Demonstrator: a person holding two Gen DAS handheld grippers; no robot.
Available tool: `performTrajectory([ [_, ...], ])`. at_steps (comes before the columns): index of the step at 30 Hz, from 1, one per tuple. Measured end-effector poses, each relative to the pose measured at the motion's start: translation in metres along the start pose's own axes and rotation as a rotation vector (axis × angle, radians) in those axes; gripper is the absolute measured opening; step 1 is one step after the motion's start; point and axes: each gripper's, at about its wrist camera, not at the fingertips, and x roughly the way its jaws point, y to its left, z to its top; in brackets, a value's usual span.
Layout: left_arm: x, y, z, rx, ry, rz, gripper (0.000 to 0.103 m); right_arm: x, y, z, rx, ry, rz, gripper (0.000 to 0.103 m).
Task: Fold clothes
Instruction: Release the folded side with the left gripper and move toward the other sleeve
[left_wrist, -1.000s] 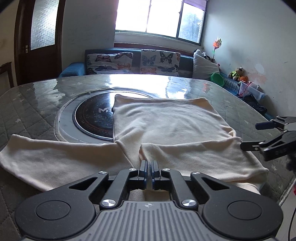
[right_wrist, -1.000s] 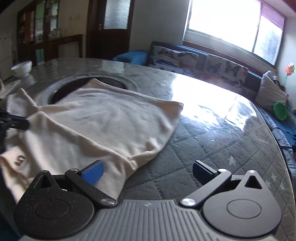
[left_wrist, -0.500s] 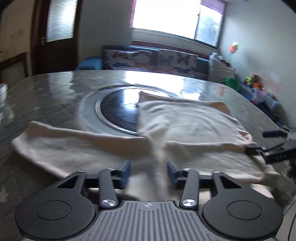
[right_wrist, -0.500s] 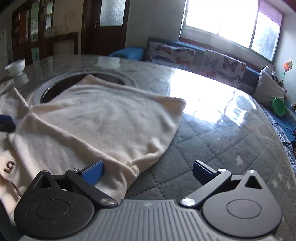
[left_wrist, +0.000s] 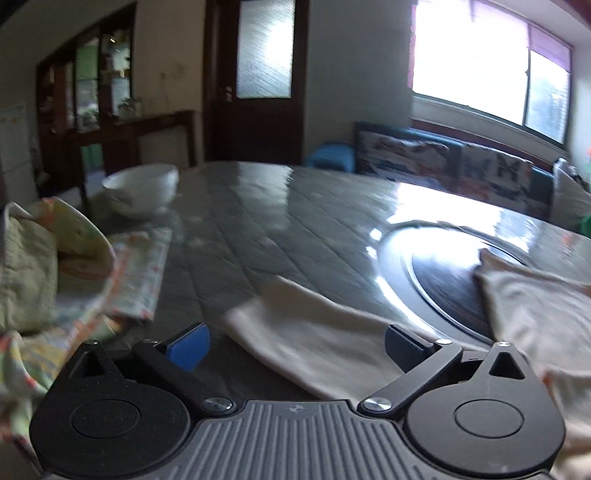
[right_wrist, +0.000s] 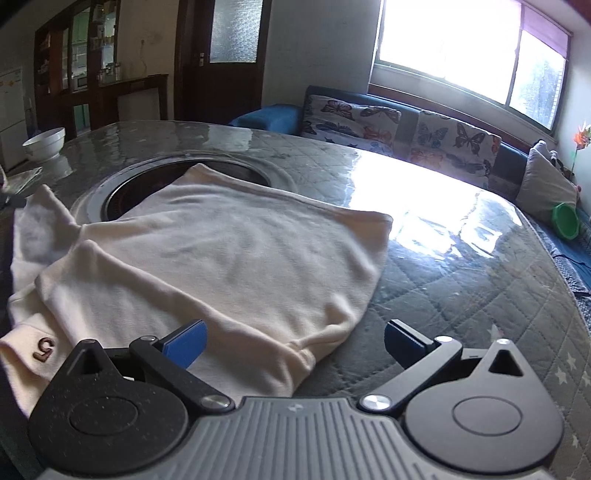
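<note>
A cream long-sleeved garment (right_wrist: 229, 251) lies spread flat on the quilted table (right_wrist: 461, 277), with one sleeve folded across its near part. In the blurred left wrist view its other sleeve (left_wrist: 314, 332) stretches out to the left. My left gripper (left_wrist: 295, 341) hovers over that sleeve's end with its jaws opening wide; the cloth lies under the gap, and neither pad presses on it. My right gripper (right_wrist: 293, 338) is open over the garment's near right corner, its left pad above the cloth and its right pad above the table.
A pile of patterned clothes (left_wrist: 55, 266) lies at the table's left, with a white bowl (left_wrist: 142, 188) behind it. A round dark hotplate (left_wrist: 443, 280) is set into the table, partly under the garment. A sofa with butterfly cushions (right_wrist: 388, 125) runs below the window.
My left gripper was shut on the cloth's near edge, then opened and swung left toward the outstretched sleeve. The right gripper stayed where it was, open.
</note>
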Motion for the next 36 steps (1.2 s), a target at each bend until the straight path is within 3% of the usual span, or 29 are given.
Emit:
performTrajectory([
  [11, 0.039, 0.026, 0.005, -0.131, 0.074, 0.059, 0.099, 0.003, 0.003, -0.003, -0.001, 0.021, 0.012, 0.103],
  [16, 0.041, 0.028, 0.003, -0.133, 0.073, 0.075, 0.082, 0.006, 0.002, -0.004, 0.008, 0.026, 0.014, 0.103],
  [19, 0.041, 0.029, 0.004, -0.135, 0.064, 0.09, 0.065, 0.006, 0.002, -0.004, 0.012, 0.025, 0.018, 0.103],
  [21, 0.041, 0.03, 0.004, -0.136, 0.058, 0.1, 0.049, 0.006, 0.003, -0.004, 0.013, 0.023, 0.021, 0.103],
  [22, 0.041, 0.03, 0.003, -0.139, 0.055, 0.101, 0.046, 0.006, 0.003, -0.004, 0.014, 0.023, 0.023, 0.103],
  [24, 0.039, 0.032, 0.003, -0.155, 0.052, 0.079, 0.029, 0.006, 0.004, -0.004, 0.016, 0.022, 0.025, 0.103],
  [28, 0.034, 0.031, 0.006, -0.187, 0.057, 0.019, 0.012, 0.004, 0.003, -0.004, 0.02, 0.015, 0.026, 0.103],
  [36, 0.0, 0.003, 0.024, -0.201, 0.02, -0.201, 0.009, -0.002, 0.0, -0.004, 0.035, -0.009, 0.028, 0.103],
])
